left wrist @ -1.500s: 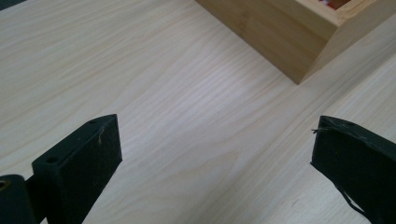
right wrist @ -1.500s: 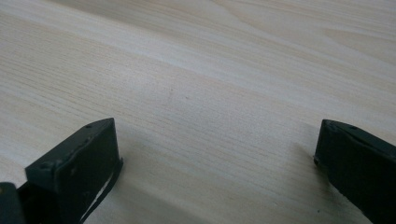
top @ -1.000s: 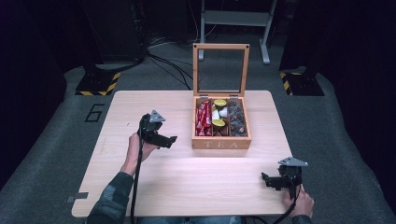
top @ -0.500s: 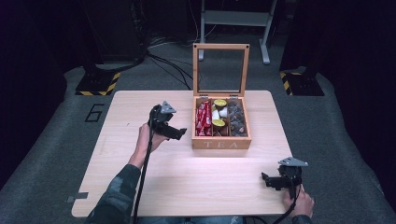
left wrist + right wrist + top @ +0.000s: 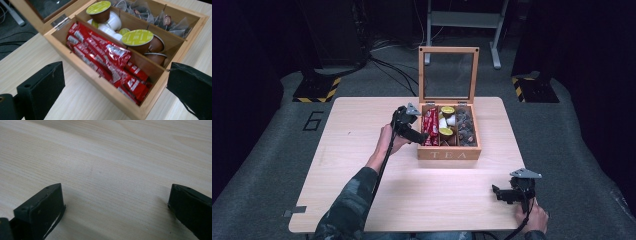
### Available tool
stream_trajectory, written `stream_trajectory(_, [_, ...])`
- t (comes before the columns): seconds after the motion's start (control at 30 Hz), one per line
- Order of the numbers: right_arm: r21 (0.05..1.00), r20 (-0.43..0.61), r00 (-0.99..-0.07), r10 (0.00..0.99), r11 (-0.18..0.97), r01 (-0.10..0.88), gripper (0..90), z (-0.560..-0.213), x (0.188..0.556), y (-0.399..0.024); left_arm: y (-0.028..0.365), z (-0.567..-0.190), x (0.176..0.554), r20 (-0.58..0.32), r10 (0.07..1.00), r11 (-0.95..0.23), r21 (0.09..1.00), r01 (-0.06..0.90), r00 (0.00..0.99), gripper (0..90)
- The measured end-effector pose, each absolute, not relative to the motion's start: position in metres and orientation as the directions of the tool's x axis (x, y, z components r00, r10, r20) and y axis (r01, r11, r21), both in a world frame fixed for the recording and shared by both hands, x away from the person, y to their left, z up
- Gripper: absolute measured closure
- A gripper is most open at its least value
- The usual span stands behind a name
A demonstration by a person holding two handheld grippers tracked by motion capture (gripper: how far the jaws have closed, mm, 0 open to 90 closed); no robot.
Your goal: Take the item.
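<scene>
Dark surroundings are seen around the table (image 5: 362,165). At its far middle the tea box (image 5: 449,153) is found, lid raised. The left gripper (image 5: 417,136) is held spread at the box's left wall, beside the red sachets (image 5: 107,62). The right gripper (image 5: 499,192) is held spread, empty, well apart from the box, toward the near right.

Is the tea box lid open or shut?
Open. The glass-paned lid stands upright behind the tea box, hinged at its back edge, baring the red sachets, capsules and tea bags.
</scene>
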State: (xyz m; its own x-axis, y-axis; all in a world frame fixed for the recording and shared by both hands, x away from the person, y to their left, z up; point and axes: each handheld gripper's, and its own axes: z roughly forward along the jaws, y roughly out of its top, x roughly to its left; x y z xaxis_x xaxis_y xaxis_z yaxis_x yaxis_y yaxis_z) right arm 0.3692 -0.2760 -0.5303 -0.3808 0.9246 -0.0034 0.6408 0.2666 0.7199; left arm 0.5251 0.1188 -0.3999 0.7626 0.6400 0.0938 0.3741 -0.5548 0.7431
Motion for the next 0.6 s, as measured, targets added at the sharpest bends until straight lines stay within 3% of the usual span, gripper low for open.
stream_trajectory(0.6, [0.720,-0.004,-0.381,0.925,0.267,0.641,0.0,-0.530,0.369,-0.276,0.065,-0.405,0.546,0.107,0.602,-0.601,0.714,0.360,0.791,6.9])
